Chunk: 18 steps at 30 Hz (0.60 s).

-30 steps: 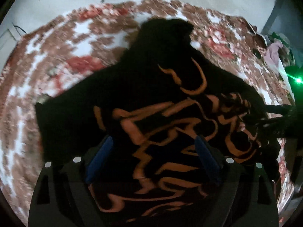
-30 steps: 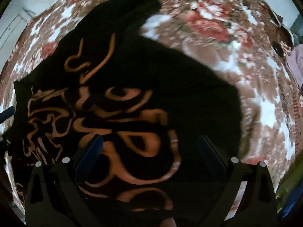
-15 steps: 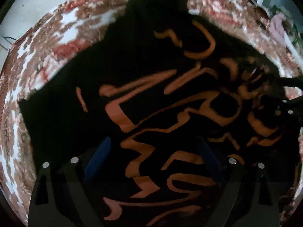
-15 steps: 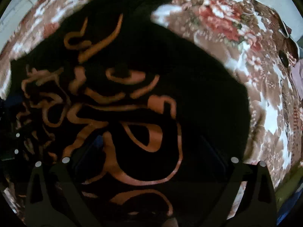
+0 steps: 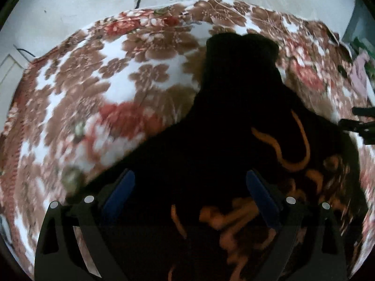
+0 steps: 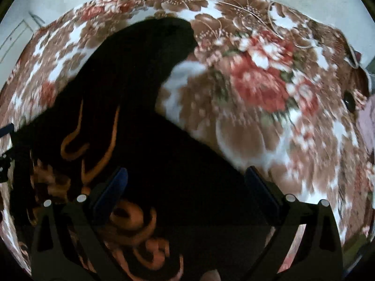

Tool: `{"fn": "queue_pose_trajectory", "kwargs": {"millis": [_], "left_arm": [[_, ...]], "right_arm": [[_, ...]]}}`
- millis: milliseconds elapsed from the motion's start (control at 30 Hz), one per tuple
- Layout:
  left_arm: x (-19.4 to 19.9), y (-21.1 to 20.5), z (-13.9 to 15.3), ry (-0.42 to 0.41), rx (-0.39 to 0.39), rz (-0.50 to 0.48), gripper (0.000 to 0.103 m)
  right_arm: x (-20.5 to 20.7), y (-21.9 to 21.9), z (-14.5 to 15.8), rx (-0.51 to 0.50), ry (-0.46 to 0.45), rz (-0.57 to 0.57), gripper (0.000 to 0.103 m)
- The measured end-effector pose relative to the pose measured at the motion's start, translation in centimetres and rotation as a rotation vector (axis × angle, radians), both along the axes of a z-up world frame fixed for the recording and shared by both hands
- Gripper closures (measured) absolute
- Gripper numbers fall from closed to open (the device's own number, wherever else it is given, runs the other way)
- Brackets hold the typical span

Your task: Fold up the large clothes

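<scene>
Left wrist: gripper [image 5: 189, 187] spread above garment [image 5: 234, 117].

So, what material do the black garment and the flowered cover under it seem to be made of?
Black garment: soft matte cloth, perhaps a knit; it drapes limply and shows no shine, with an orange printed pattern. Flowered cover: looks like plush fleece, since its brown and red flowers have fuzzy edges, though motion blur leaves that open.
</scene>
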<state>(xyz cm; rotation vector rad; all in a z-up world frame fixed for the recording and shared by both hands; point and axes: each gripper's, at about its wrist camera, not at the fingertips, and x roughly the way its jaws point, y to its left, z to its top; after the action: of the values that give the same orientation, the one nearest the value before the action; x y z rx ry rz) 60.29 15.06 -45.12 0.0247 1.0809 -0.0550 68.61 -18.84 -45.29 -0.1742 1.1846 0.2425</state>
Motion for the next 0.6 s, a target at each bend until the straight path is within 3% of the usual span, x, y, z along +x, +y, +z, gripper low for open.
{"fn": "queue_pose_trajectory", "kwargs": {"millis": [200,367,467,600], "left_arm": [[9.6,0.4,0.3,-0.015,-0.034,-0.026,0.009],[15.9,-1.1,-0.7,-0.005,-0.067,-0.072,0.01],[19.0,-3.0,-2.0,0.018,-0.041,-0.124,0.013],[22.0,-5.0,-4.2,0.069,-0.014,-0.182,0.03]], "right_arm": [[8.2,1.4,-1.4,0.043,0.006,-0.021,0.005],[12.8,3.2,-3.5,0.068,0.021,-0.013,0.005],[15.4,4.1,-4.6,0.079,0.021,-0.021,0.005],[18.2,4.8,-6.2,0.099,0.055,-0.029,0.027]]}}
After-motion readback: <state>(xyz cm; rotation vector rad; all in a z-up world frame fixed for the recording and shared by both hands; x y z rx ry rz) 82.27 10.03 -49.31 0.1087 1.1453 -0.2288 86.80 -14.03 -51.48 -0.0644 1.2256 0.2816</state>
